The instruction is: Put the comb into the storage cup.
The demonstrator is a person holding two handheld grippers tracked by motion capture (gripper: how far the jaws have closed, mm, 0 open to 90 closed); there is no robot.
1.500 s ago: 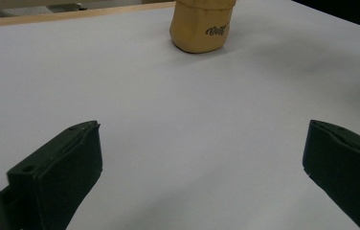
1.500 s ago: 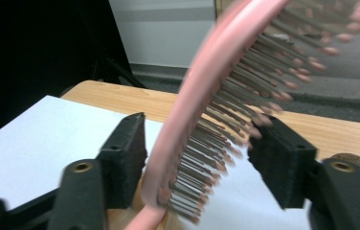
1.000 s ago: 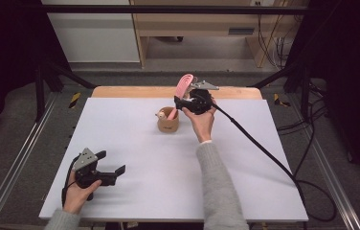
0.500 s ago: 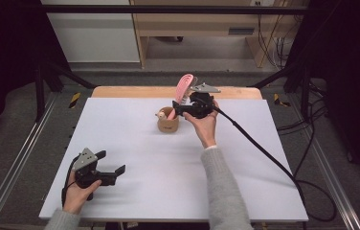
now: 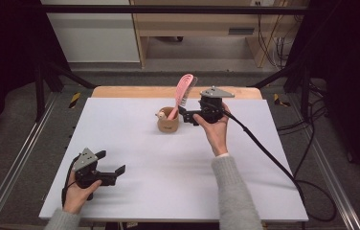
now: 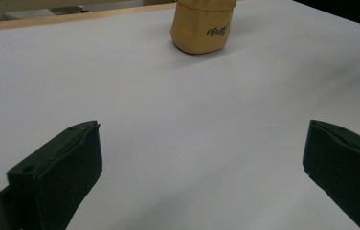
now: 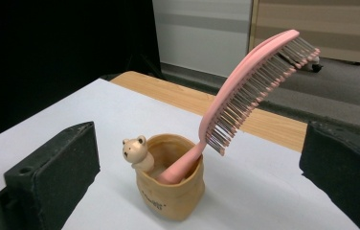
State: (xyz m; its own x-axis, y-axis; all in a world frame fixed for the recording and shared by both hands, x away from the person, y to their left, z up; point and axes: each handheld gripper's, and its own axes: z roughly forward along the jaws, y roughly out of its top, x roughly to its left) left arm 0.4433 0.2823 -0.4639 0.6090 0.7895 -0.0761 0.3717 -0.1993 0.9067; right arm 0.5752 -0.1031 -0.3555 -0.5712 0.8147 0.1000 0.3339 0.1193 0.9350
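Observation:
A tan pot (image 5: pixel 168 125) with a small bear figure (image 7: pixel 135 151) on its rim stands at the back middle of the white table (image 5: pixel 144 191). A pink hairbrush (image 5: pixel 184 91) stands in it handle down, leaning to the right, bristles facing right. My right gripper (image 5: pixel 186 116) is held open just right of the pot, jaws pointing at it and holding nothing. In the right gripper view the pot (image 7: pixel 171 201) and brush (image 7: pixel 254 76) lie ahead between the jaws, apart from them. My left gripper (image 5: pixel 111 162) rests open near the front left, and the pot (image 6: pixel 199 28) is far ahead of it.
The right gripper's black cable (image 5: pixel 264 153) trails across the table's right side and off its edge. A wooden strip (image 5: pixel 135 91) runs along the table's back edge. Metal rails (image 5: pixel 20 158) flank the table, and cables lie on the floor at the right.
My right gripper has drawn back from the brush head, down and slightly right. The brush stays leaning in the pot. The left gripper has not moved.

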